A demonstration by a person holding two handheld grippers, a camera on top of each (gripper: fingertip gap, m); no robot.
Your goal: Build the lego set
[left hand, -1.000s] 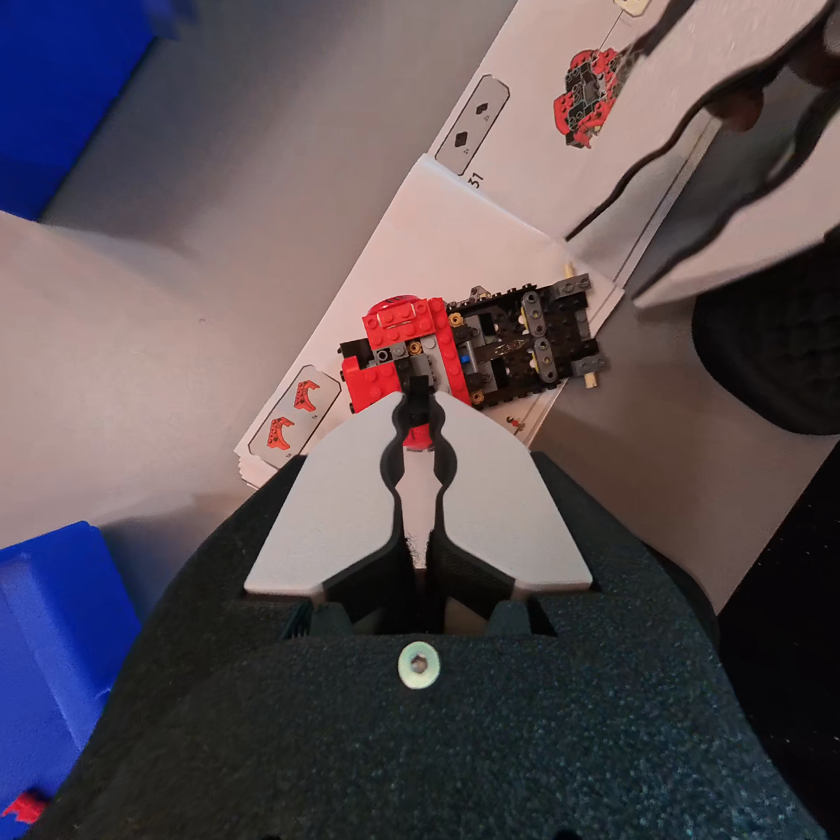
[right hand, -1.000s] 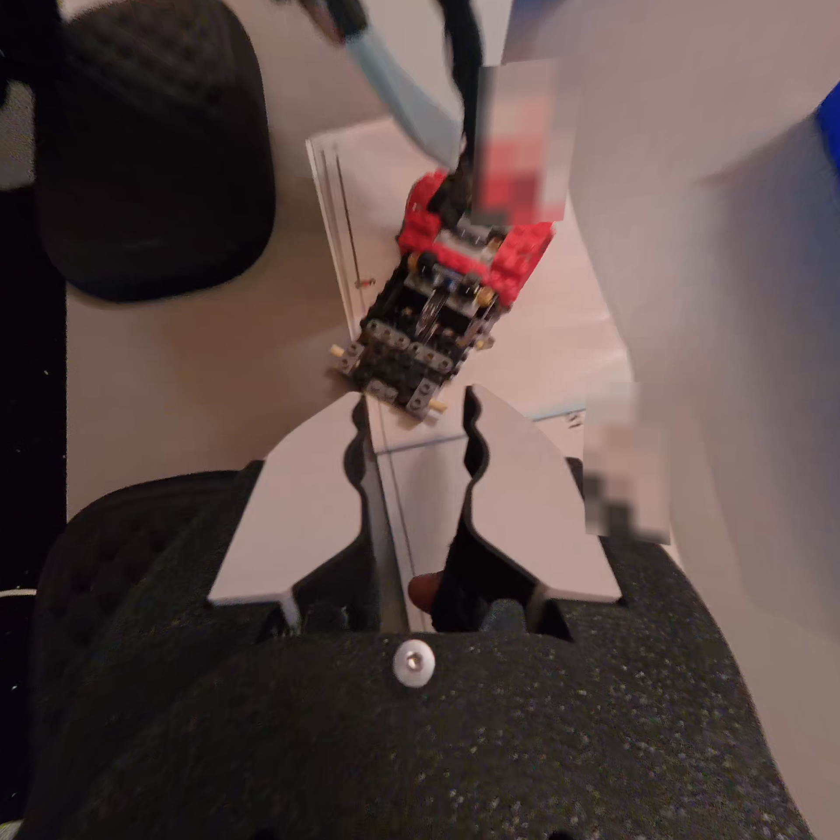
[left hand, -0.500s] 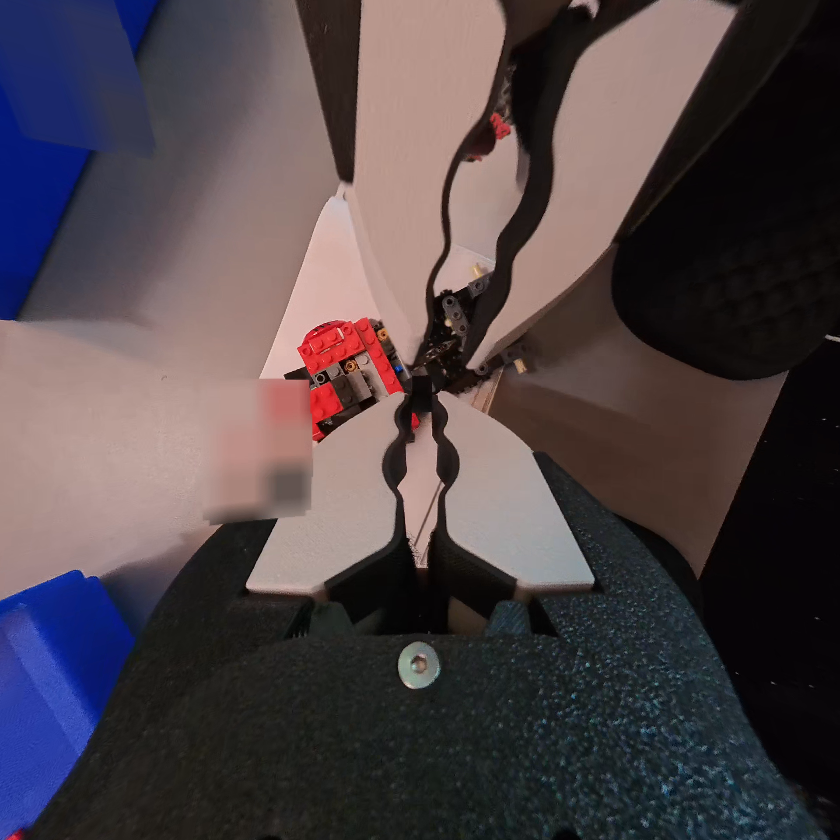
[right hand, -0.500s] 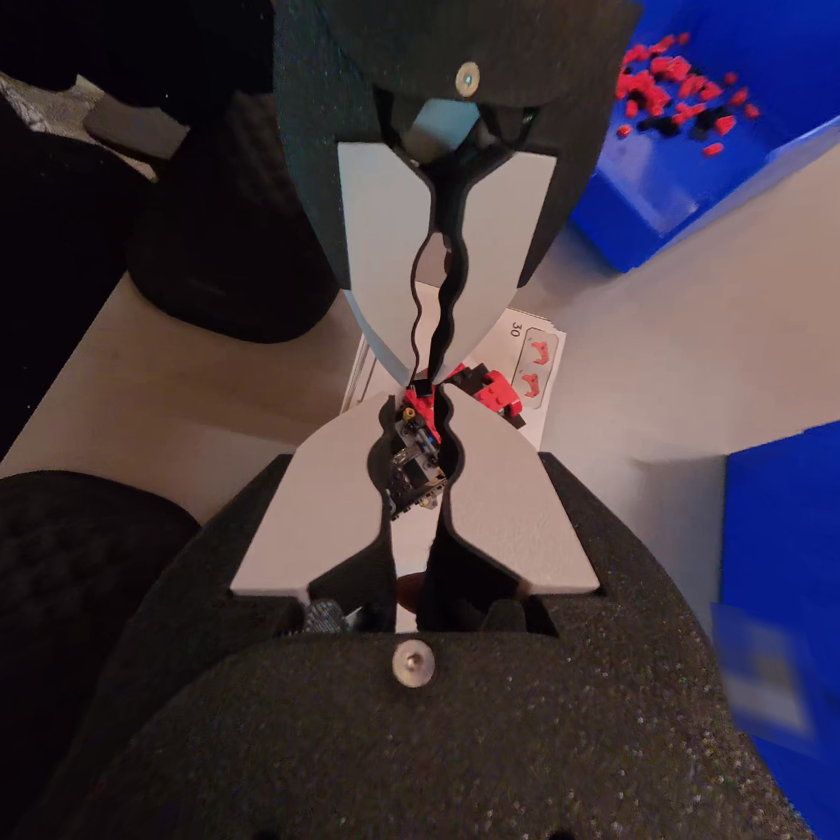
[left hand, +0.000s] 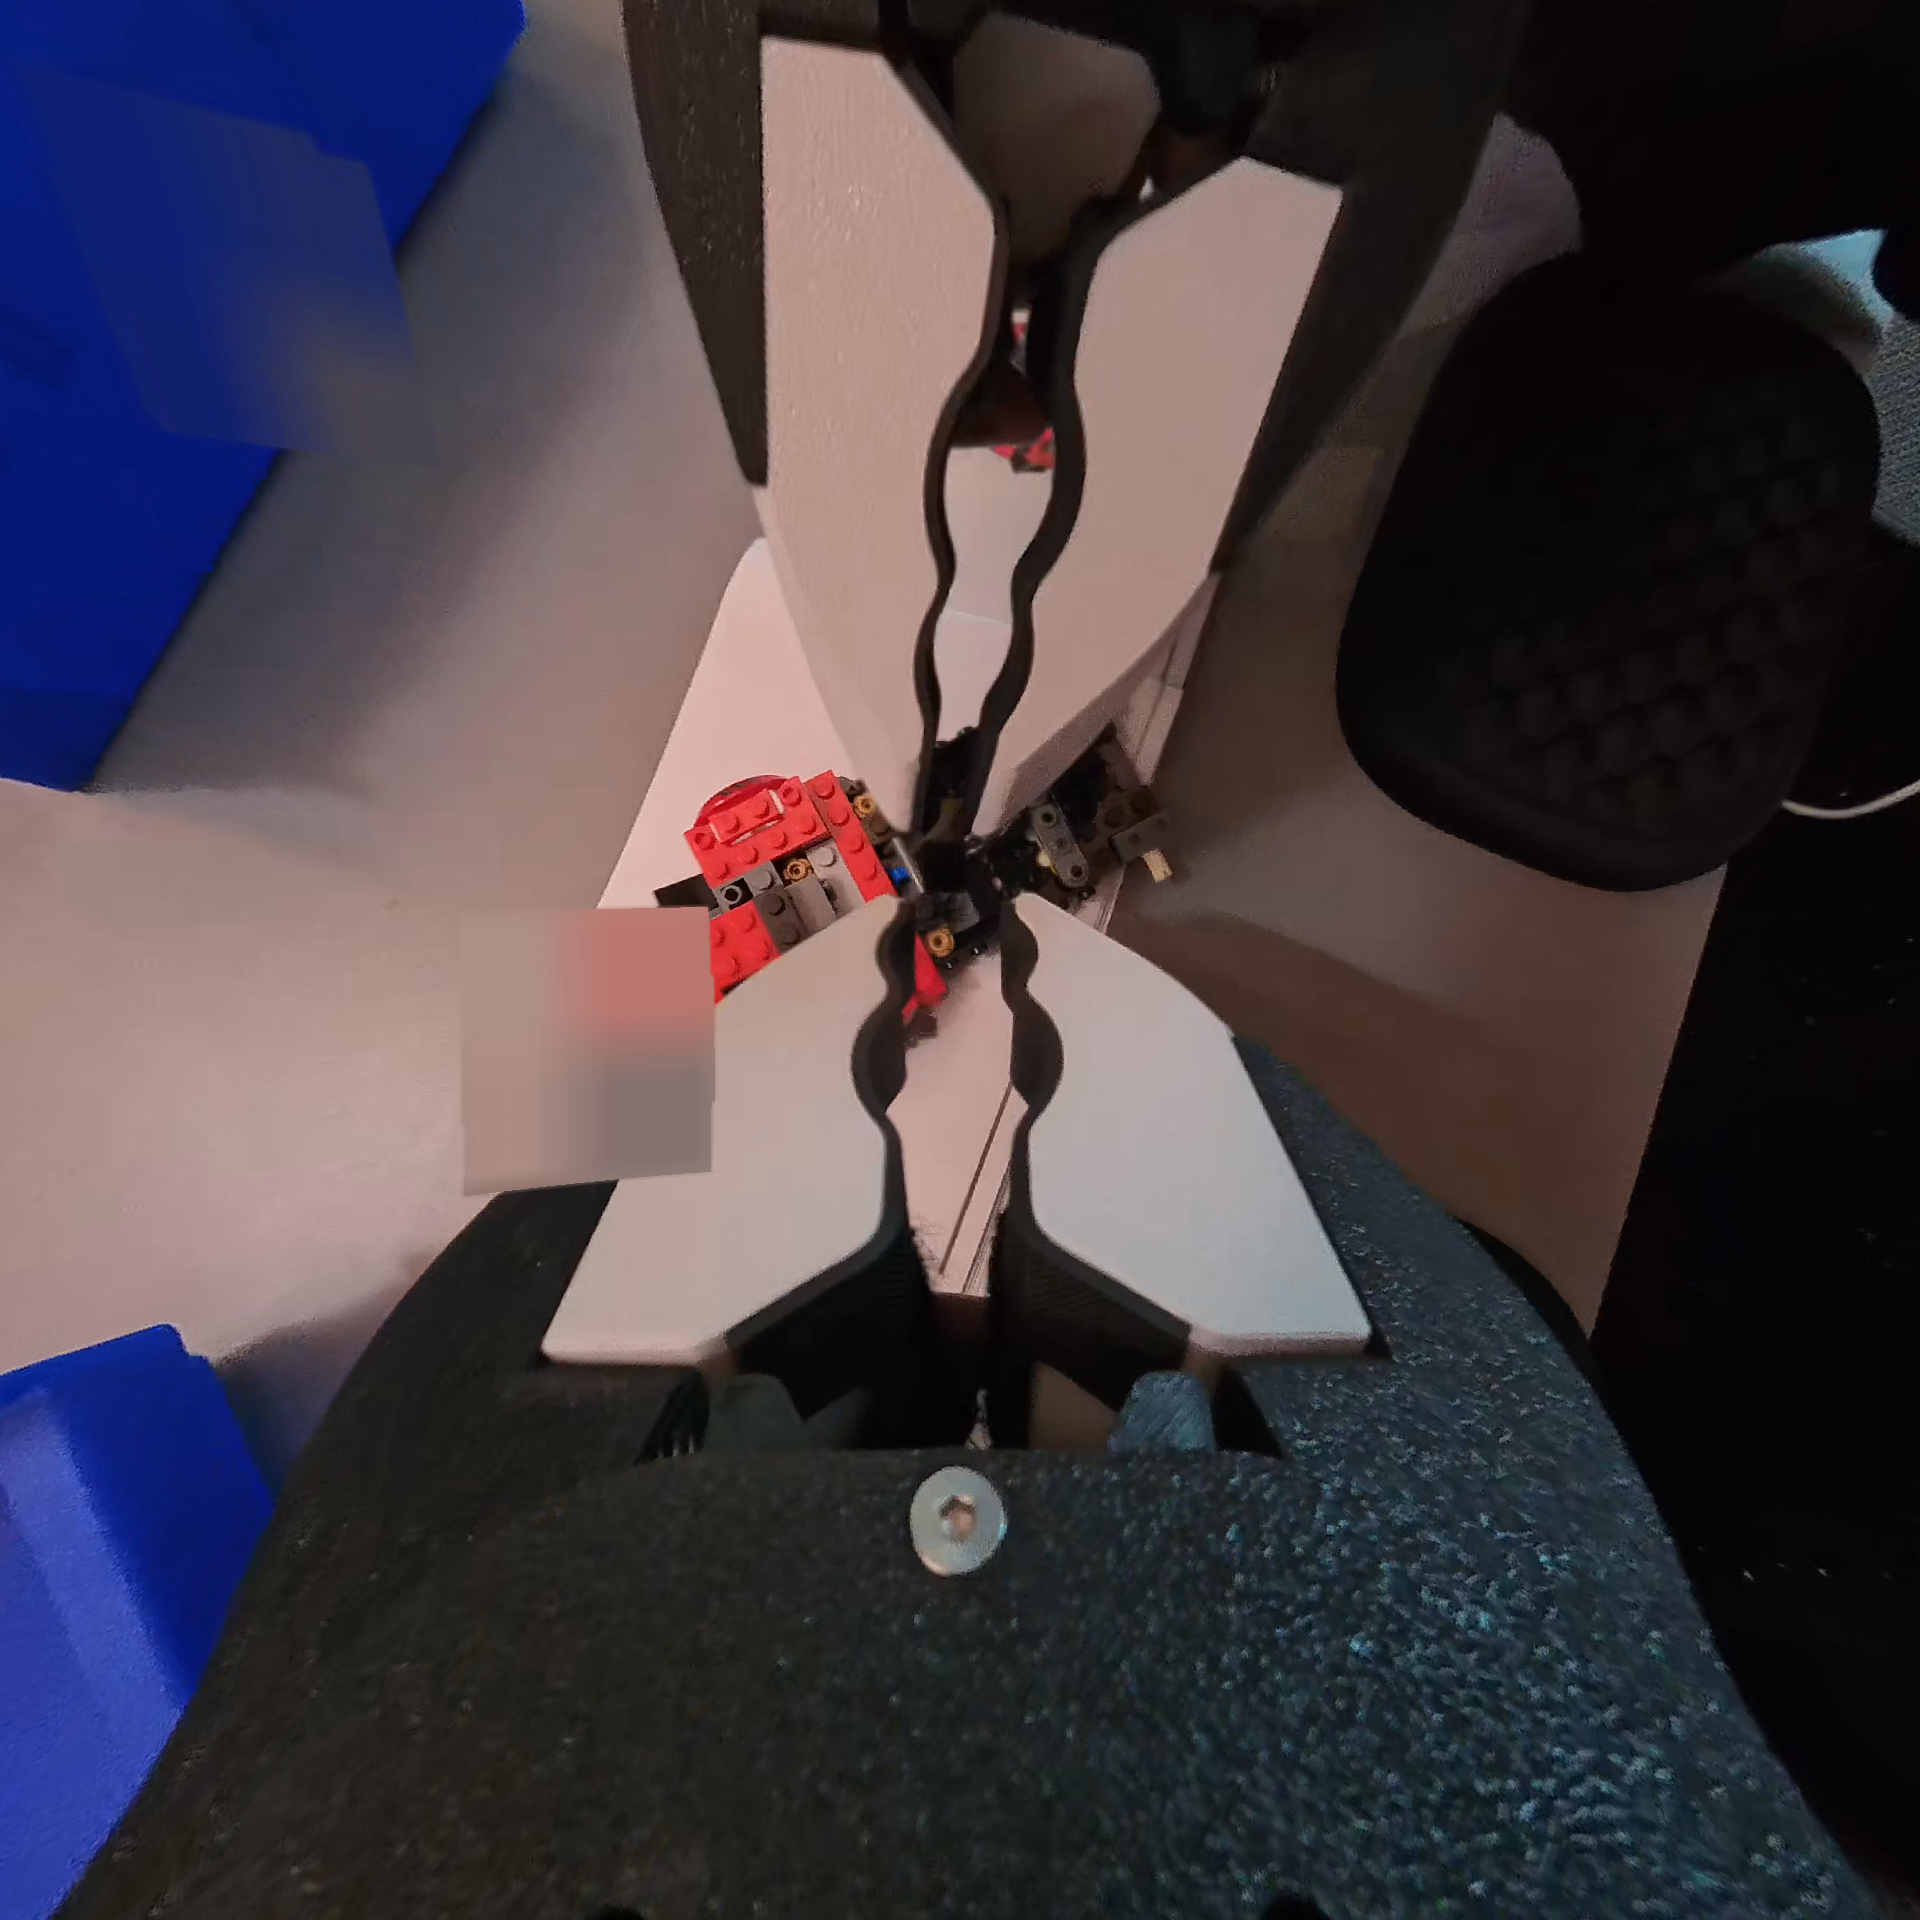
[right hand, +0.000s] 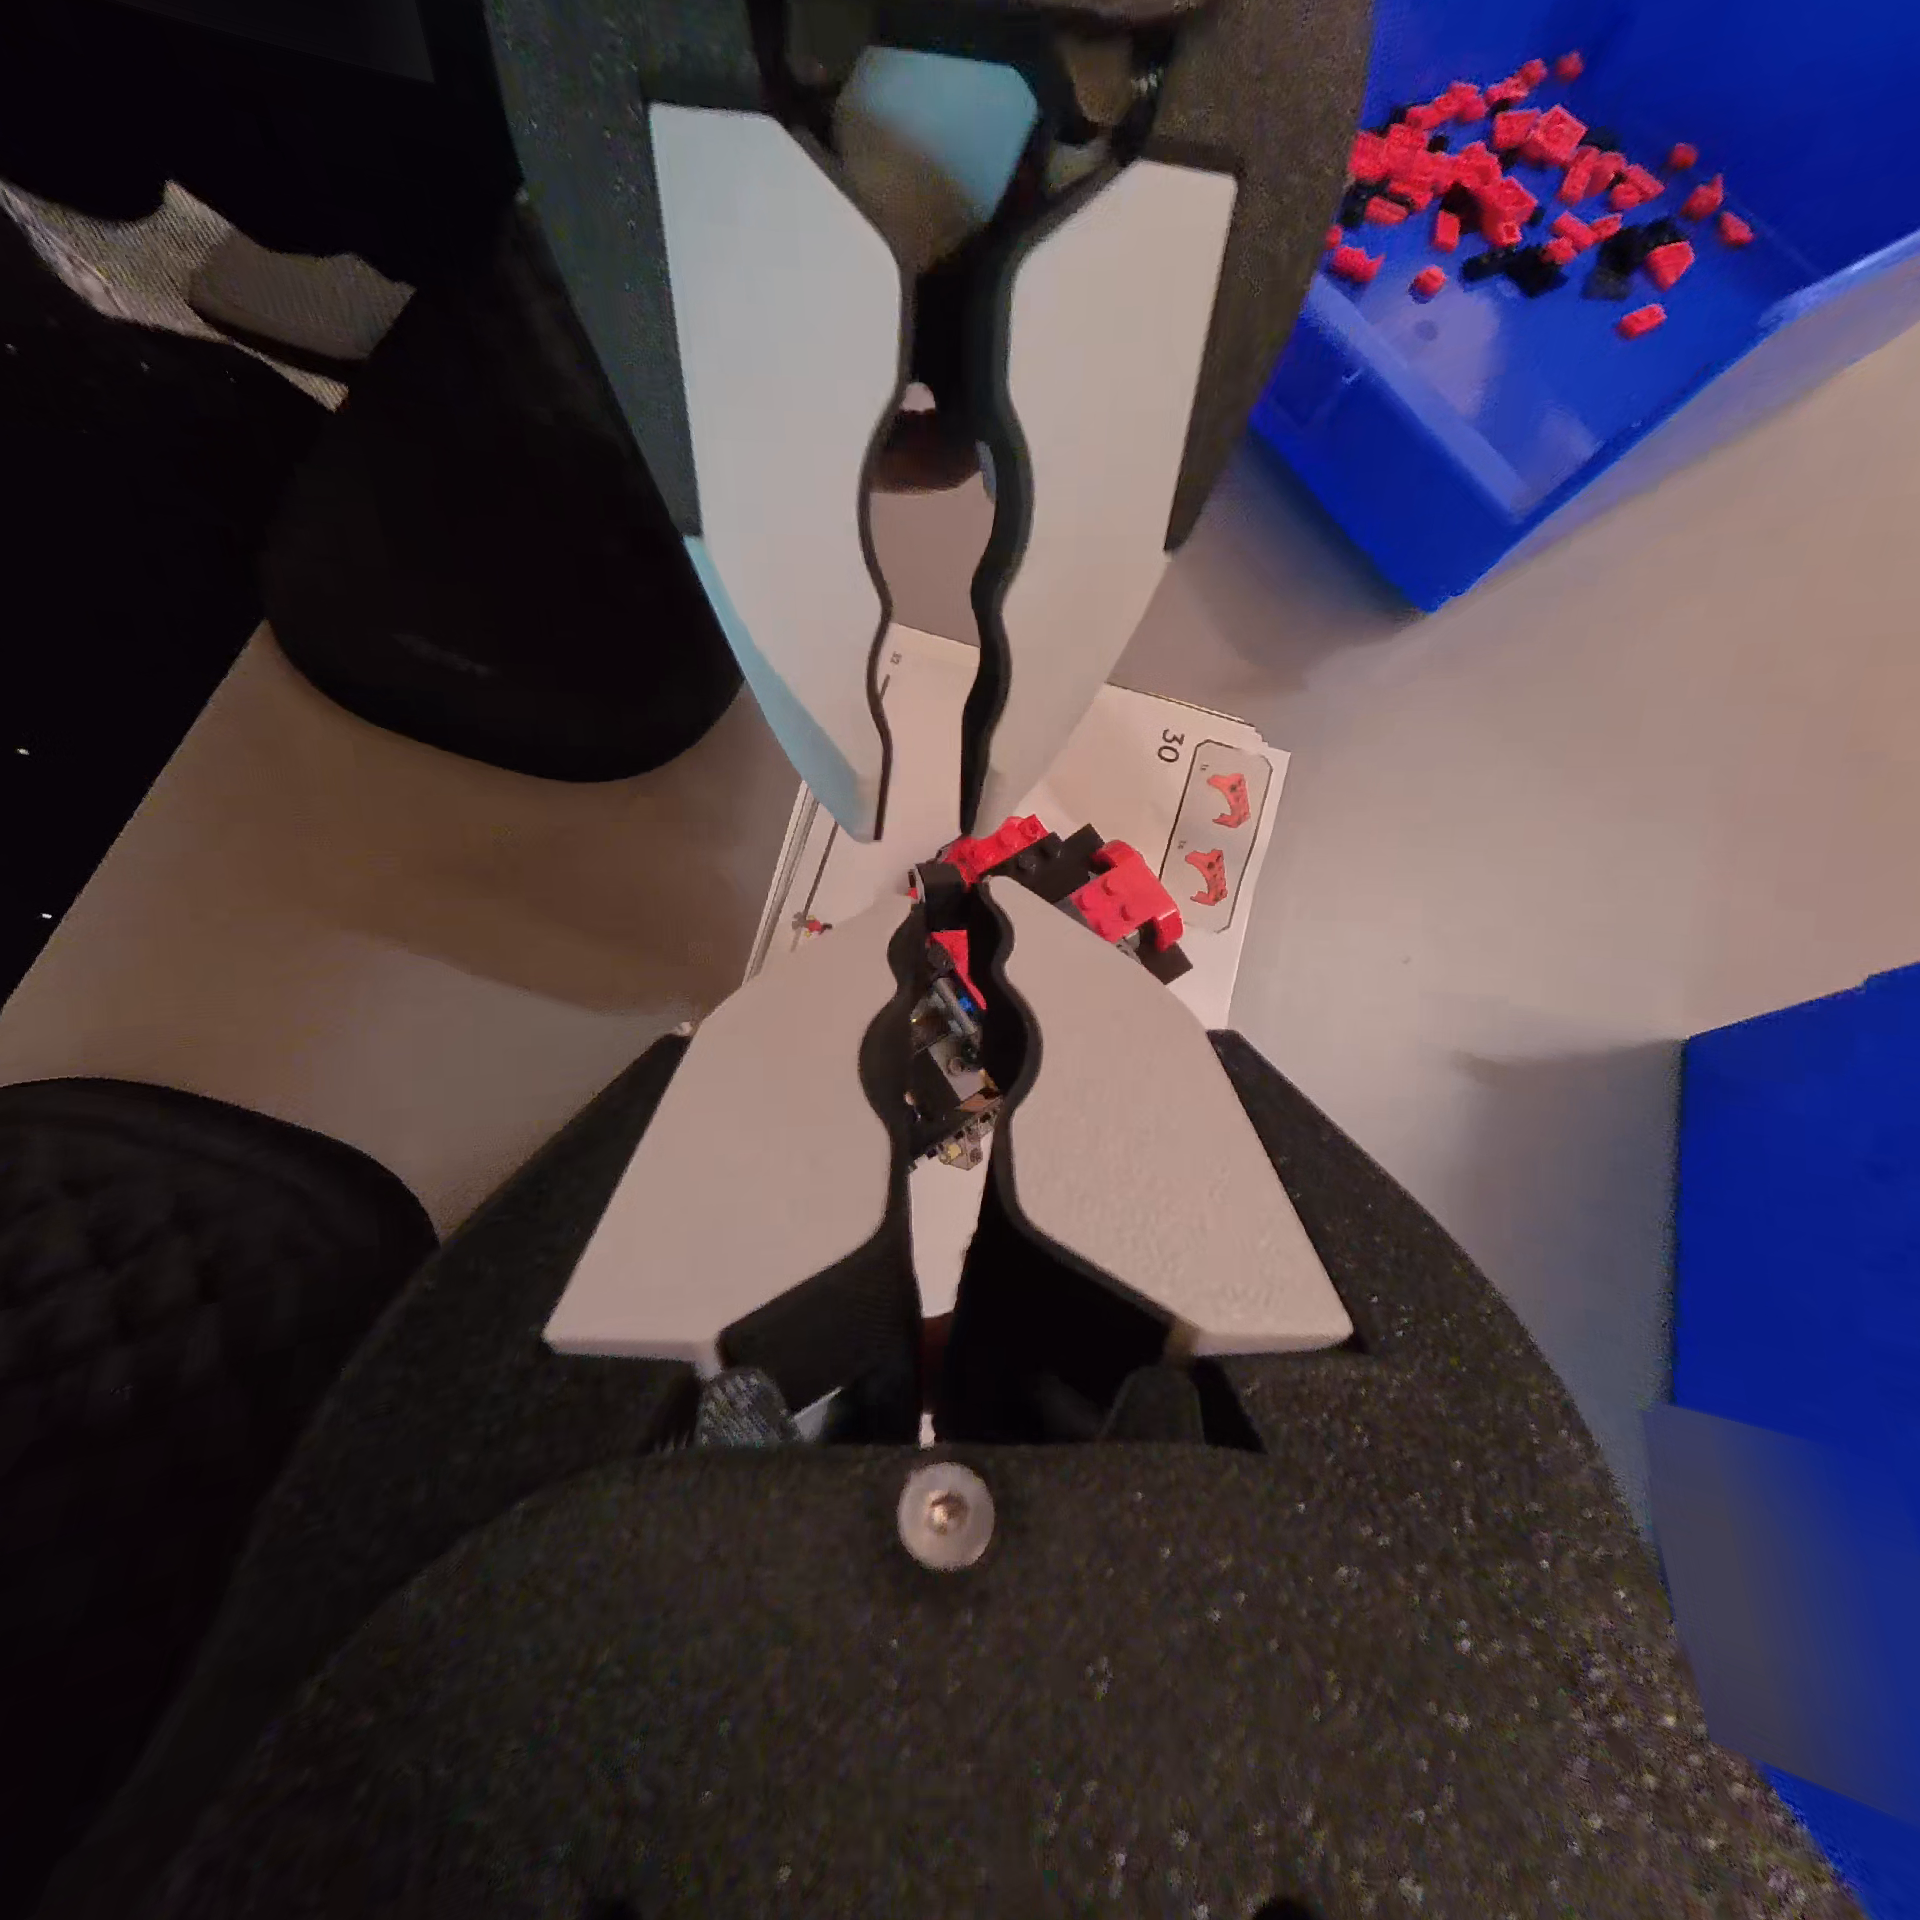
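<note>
Both tongs cover the lego model's (left hand: 792, 862) middle, perhaps gripping it.

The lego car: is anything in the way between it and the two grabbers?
Nothing visible blocks it. The left gripper and right gripper meet nose to nose over the lego car, which sits on the instruction booklet. The right fingers straddle its dark end; the left ones stand parted at its side.

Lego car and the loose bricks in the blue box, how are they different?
The lego car is clicked together; the loose bricks lie scattered apart. The lego car sits on the paper booklet; the loose bricks are in the blue box. The lego car has grey bits too; the loose bricks look only red and black. Both have red and black pieces.
</note>
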